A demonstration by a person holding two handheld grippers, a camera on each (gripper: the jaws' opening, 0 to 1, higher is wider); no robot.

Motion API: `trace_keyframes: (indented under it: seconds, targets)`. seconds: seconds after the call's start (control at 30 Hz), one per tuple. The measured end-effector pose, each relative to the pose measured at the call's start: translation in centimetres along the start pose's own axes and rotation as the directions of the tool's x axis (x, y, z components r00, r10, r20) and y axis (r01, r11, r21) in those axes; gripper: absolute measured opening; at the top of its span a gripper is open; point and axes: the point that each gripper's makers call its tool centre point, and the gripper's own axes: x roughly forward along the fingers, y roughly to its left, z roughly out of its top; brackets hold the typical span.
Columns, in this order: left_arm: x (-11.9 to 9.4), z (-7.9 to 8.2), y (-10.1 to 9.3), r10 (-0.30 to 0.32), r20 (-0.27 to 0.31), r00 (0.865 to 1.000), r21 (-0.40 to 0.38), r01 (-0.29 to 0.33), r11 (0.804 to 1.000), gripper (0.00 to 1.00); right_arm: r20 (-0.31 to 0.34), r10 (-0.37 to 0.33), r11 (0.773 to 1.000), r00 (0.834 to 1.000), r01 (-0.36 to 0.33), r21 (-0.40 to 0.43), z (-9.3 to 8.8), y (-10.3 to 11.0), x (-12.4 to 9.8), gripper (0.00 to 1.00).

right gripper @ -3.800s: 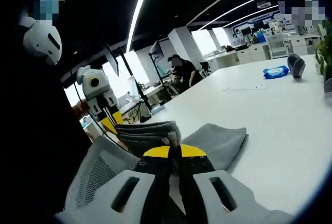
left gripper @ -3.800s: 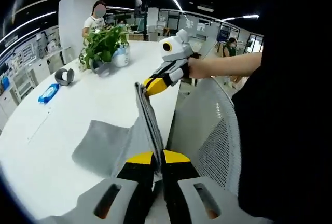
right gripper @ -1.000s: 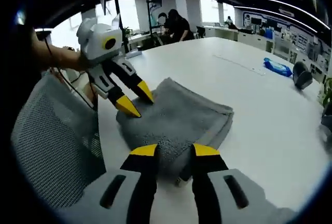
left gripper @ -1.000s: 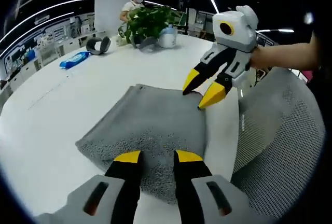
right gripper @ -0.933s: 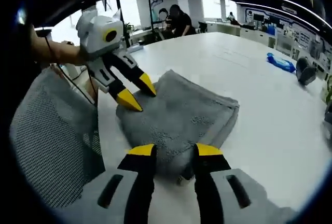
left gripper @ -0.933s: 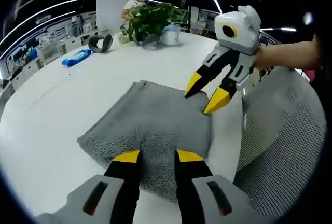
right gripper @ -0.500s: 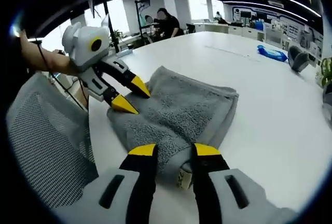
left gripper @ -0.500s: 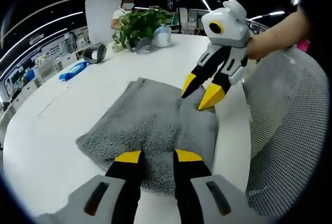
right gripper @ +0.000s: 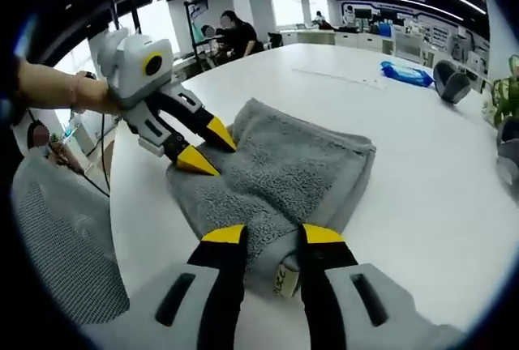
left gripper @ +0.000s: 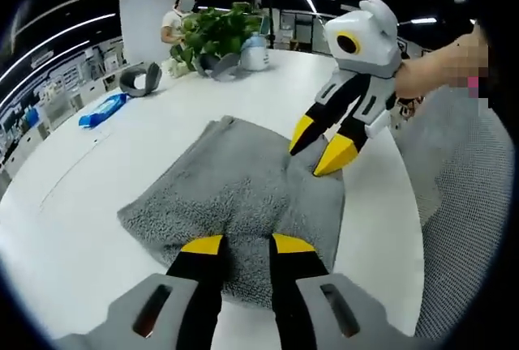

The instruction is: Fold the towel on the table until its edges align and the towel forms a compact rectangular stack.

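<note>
The grey towel (left gripper: 227,184) lies folded flat on the white table (left gripper: 73,204), near the table's edge. In the left gripper view my left gripper (left gripper: 247,245) stands open just over the towel's near edge, nothing between its jaws. My right gripper (left gripper: 318,146) comes in from the right, open, its yellow tips at the towel's far corner. In the right gripper view my right gripper (right gripper: 273,236) is open over the towel (right gripper: 284,168), where stacked layers and a small label show. The left gripper (right gripper: 207,146) sits open at the opposite edge.
A potted plant (left gripper: 219,34), a white bottle (left gripper: 254,52), a grey roll (left gripper: 139,77) and a blue pack (left gripper: 101,109) stand at the table's far side. A grey mesh chair (left gripper: 466,228) is by the table's edge. People are in the background.
Earlier both grippers were shut on the towel and held it up. It now lies flat and both grippers are open. Over the last second both grippers barely shifted over the towel.
</note>
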Motion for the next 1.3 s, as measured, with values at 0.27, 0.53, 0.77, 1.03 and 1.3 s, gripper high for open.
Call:
trace_keyframes:
  seconds: [0.27, 0.53, 0.77, 1.03, 1.3]
  targets:
    - [2.0, 1.5, 2.9, 0.026, -0.007, 1.0, 0.017, -0.026, 1.0, 0.22, -0.001, -0.03, 1.0, 1.0, 0.03, 0.009, 1.7, -3.3, 1.2, 0.24]
    - [3.1, 2.3, 4.1, 0.048, -0.116, 0.992, 0.045, -0.043, 0.998, 0.21, -0.033, -0.06, 0.998, 0.998, 0.06, -0.017, 2.1, -4.3, 1.8, 0.23]
    - [2.4, 2.4, 4.0, 0.094, -0.121, 0.988, -0.052, -0.101, 0.994, 0.22, 0.123, -0.006, 0.991, 0.992, -0.011, 0.134, 2.9, -4.4, 0.5, 0.24]
    - [-3.4, 4.9, 1.7, 0.137, 0.186, 0.973, -0.316, -0.073, 0.946, 0.36, 0.268, -0.073, 0.985, 0.961, 0.026, 0.172, 3.0, -3.6, -8.3, 0.33]
    - [-10.1, 3.1, -2.1, 0.224, 0.239, 0.945, -0.26, -0.16, 0.952, 0.55, 0.309, -0.193, 0.98, 0.931, 0.164, 0.117, 0.7, -1.9, -17.1, 0.46]
